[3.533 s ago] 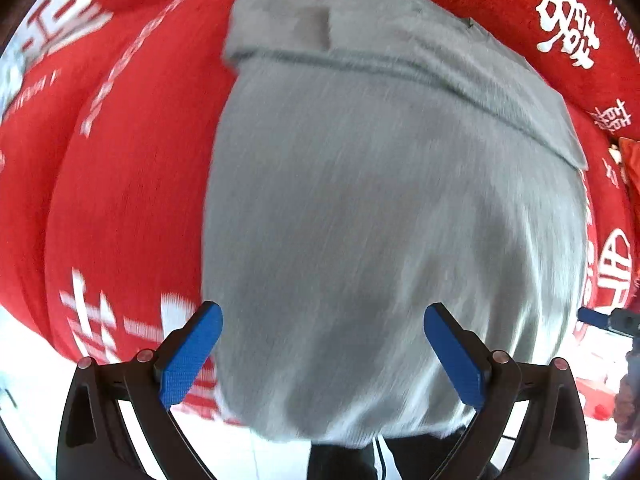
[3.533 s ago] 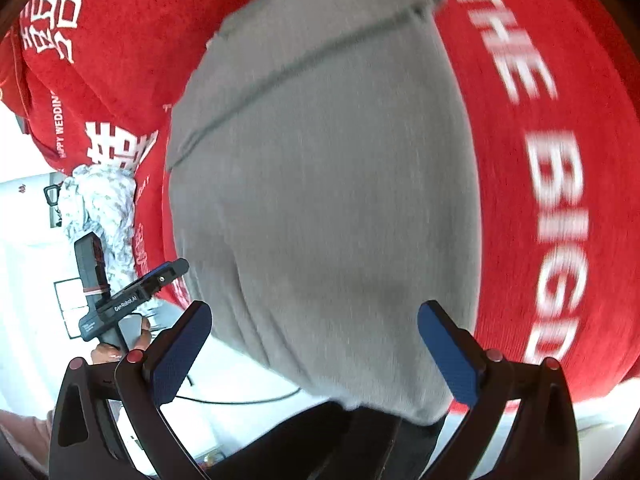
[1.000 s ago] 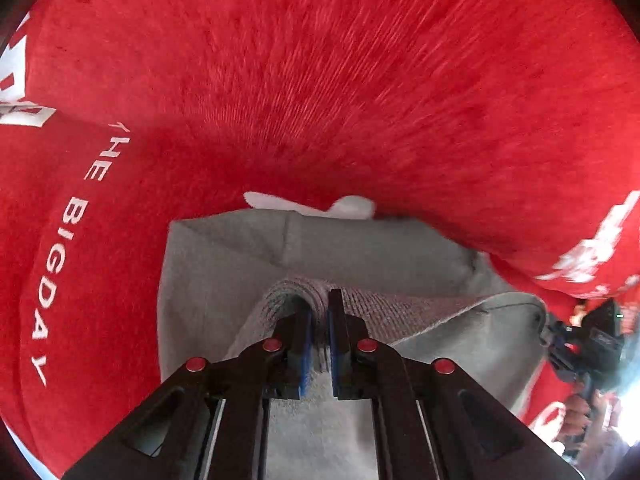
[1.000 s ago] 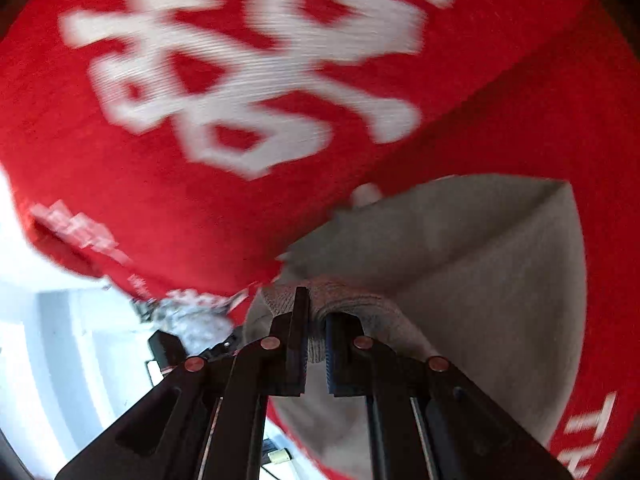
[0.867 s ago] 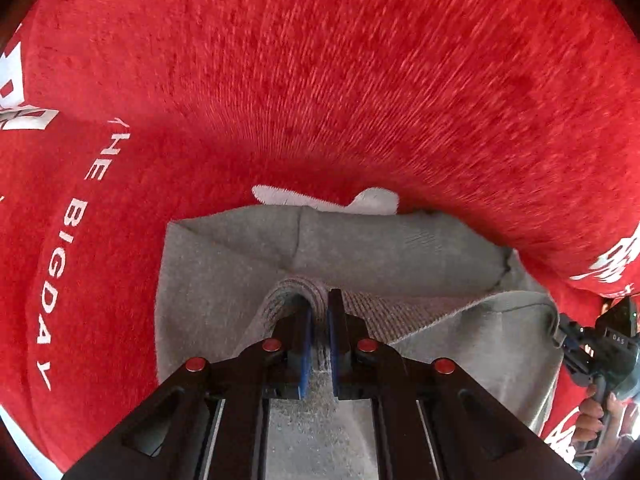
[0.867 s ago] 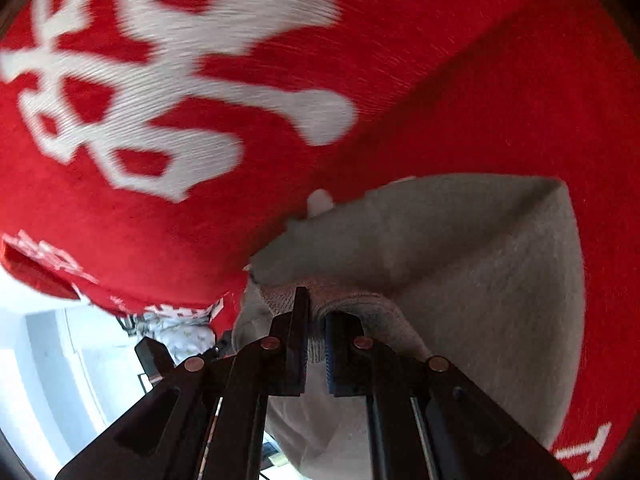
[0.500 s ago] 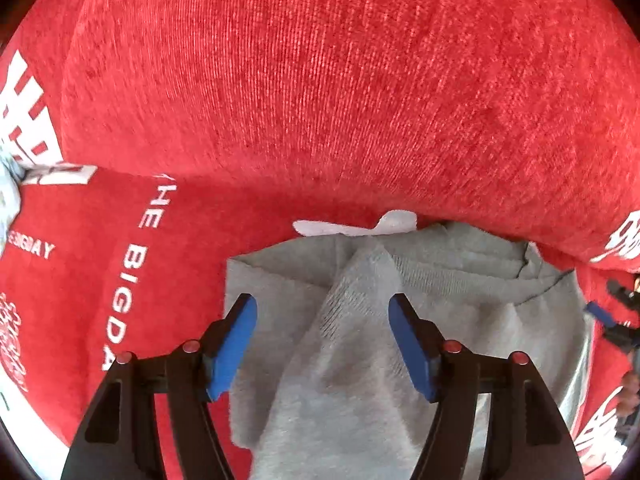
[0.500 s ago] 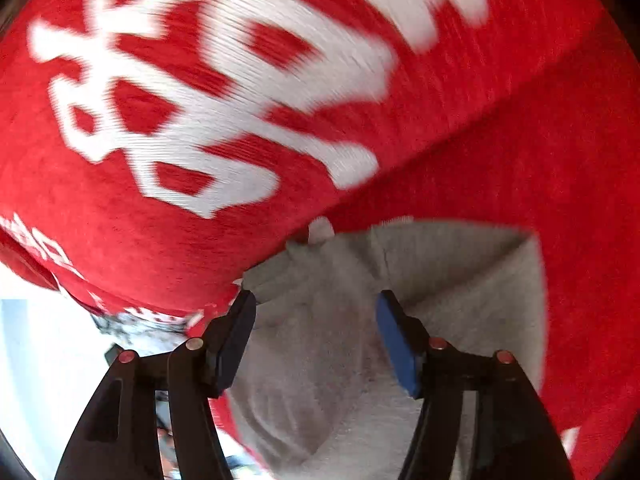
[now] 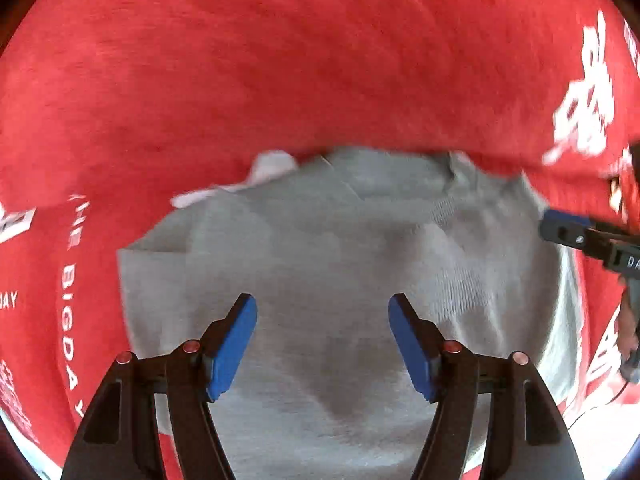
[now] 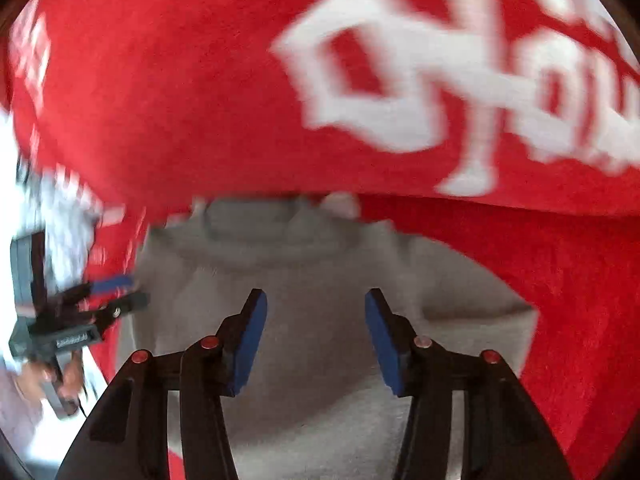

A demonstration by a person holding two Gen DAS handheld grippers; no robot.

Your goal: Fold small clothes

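A small grey knit garment (image 9: 328, 264) lies folded on a red cloth (image 9: 280, 64) with white lettering. It also shows in the right wrist view (image 10: 316, 268). A white label (image 9: 272, 162) pokes out at its far edge. My left gripper (image 9: 322, 308) is open and empty, just above the garment's near half. My right gripper (image 10: 316, 300) is open and empty too, over the garment's other side. Each gripper shows at the edge of the other's view: the right one (image 9: 568, 232) and the left one (image 10: 112, 292).
The red cloth (image 10: 200, 100) covers the whole surface around the garment. A pale patterned cloth (image 10: 68, 216) lies past its left edge in the right wrist view. White floor shows at the lower corners.
Both grippers were shut on the garment's folded edge a second ago. They have let it go, opened wide and drawn back. The folded-over layer now lies flat.
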